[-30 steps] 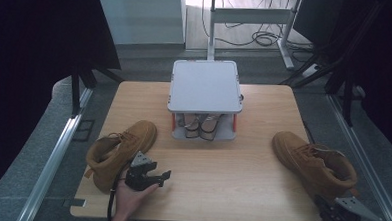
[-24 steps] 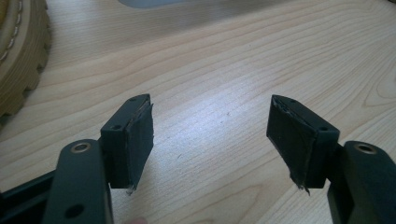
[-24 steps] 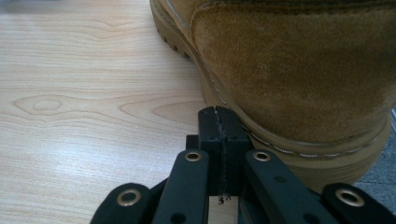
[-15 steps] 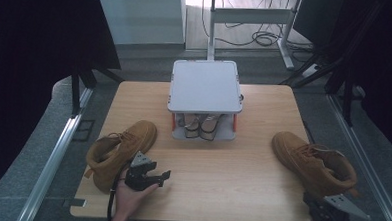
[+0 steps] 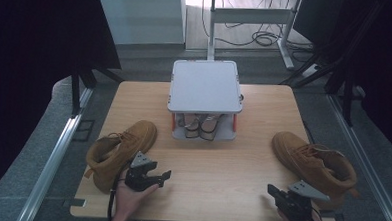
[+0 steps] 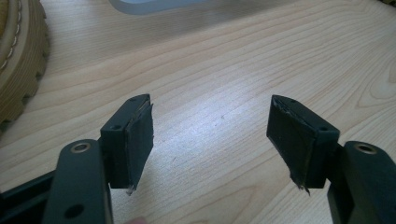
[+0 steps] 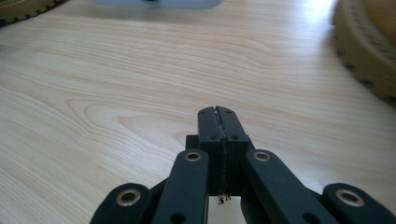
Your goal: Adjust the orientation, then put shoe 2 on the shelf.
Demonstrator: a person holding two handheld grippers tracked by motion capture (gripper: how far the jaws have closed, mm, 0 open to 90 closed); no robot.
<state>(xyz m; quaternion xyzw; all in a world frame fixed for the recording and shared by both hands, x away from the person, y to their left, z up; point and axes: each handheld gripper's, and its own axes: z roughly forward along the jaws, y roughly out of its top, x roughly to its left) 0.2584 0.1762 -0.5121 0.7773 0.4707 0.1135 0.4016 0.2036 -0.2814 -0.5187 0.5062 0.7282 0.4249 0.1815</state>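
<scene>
Two tan lace-up boots lie on the wooden table (image 5: 216, 166). The left boot (image 5: 118, 149) rests at the table's left side, its ridged sole (image 6: 18, 60) at the left edge of the left gripper view. The right boot (image 5: 314, 163) lies at the right side, its sole (image 7: 366, 46) at the right of the right gripper view. My left gripper (image 5: 165, 177) (image 6: 210, 135) sits just right of the left boot, open over bare wood. My right gripper (image 5: 271, 192) (image 7: 218, 119) is near the front edge, left of the right boot's heel, shut on nothing.
A small grey two-tier rack (image 5: 205, 86) stands at the table's back middle, with a pair of pale shoes (image 5: 201, 124) under its top shelf. Beyond the table are metal frame legs and cables on the floor. Dark curtains flank both sides.
The right gripper has come up from the front right corner onto the table, moving left and forward. The left gripper and both boots have stayed put.
</scene>
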